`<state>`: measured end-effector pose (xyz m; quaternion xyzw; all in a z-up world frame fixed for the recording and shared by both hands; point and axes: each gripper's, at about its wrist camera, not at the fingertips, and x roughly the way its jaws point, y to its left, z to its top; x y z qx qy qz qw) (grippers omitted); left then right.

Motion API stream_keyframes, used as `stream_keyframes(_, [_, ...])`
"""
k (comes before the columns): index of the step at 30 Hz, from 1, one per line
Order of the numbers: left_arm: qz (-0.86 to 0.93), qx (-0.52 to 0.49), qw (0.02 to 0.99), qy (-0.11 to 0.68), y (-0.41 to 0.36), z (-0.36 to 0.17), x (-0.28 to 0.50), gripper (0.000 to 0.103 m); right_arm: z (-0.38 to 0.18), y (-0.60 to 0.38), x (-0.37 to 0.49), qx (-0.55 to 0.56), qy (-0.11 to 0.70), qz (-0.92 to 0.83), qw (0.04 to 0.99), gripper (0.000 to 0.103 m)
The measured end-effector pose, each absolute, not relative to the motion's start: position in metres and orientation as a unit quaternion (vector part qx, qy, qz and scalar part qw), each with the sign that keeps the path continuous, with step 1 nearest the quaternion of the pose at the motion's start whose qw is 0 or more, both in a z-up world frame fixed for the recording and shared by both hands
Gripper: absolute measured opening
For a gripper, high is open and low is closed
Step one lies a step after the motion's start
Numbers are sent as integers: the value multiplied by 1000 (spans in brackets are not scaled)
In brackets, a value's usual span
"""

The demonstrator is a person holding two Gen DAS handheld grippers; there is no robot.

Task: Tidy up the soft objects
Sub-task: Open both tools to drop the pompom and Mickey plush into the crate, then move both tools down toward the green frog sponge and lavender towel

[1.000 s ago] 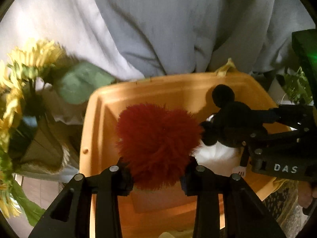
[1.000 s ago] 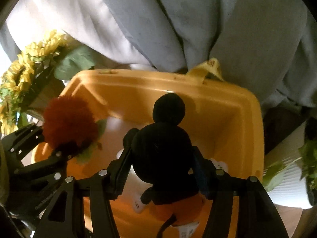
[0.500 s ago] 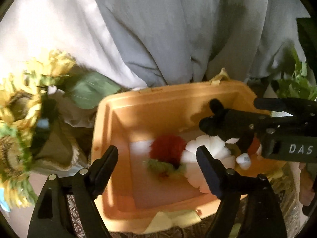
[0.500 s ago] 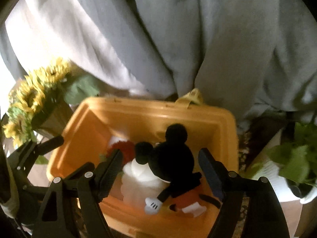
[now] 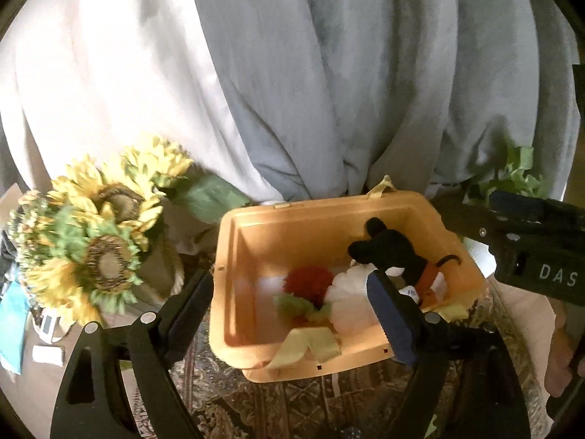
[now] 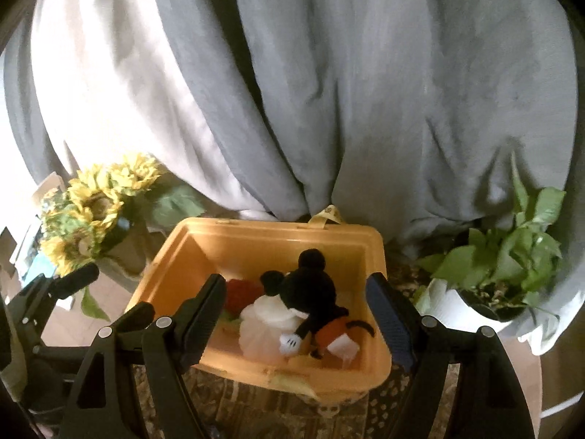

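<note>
An orange plastic bin (image 5: pixel 292 234) (image 6: pixel 278 225) holds three soft things. A red fluffy flower with green leaves (image 5: pixel 309 285) (image 6: pixel 239 291) lies on its floor. Beside it sits a white puffy toy (image 5: pixel 351 300) (image 6: pixel 267 318), and a black mouse plush in orange shorts (image 5: pixel 395 256) (image 6: pixel 310 292) leans on that toy. My left gripper (image 5: pixel 289 280) hovers above the bin's near side; its jaws are opening with nothing between them. Above the near right side, my right gripper (image 6: pixel 296 281) stands open and holds nothing.
A bunch of artificial sunflowers (image 5: pixel 98 241) stands left of the bin. A potted green plant (image 6: pixel 512 256) stands to its right. Grey curtain folds (image 5: pixel 329 73) hang right behind. The bin rests on a patterned cloth (image 5: pixel 292 402). A person's hand (image 5: pixel 559 358) shows at the right edge.
The left gripper let go of the red flower and the right let go of the mouse plush; both now lie in the bin. Both grippers opened, rose and drew back.
</note>
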<state>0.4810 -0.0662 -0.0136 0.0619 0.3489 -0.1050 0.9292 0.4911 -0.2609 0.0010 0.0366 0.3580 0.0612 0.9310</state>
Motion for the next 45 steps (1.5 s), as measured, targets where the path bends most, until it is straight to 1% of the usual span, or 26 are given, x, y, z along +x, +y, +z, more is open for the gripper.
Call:
stream_keyframes(10, [-105, 71, 940, 316, -61, -2, 426, 93, 7, -254, 435, 19, 334, 51, 941, 79])
stream_keyframes(24, [-110, 95, 939, 311, -51, -18, 373, 94, -39, -252, 390, 48, 393, 44, 917, 79])
stream_keyframes(37, [-133, 133, 920, 344, -48, -54, 348, 94, -85, -245, 373, 60, 458, 41, 886, 79])
stream_keyframes(45, [-155, 141, 900, 383, -49, -80, 349, 94, -112, -244, 376, 73, 495, 35, 865, 79])
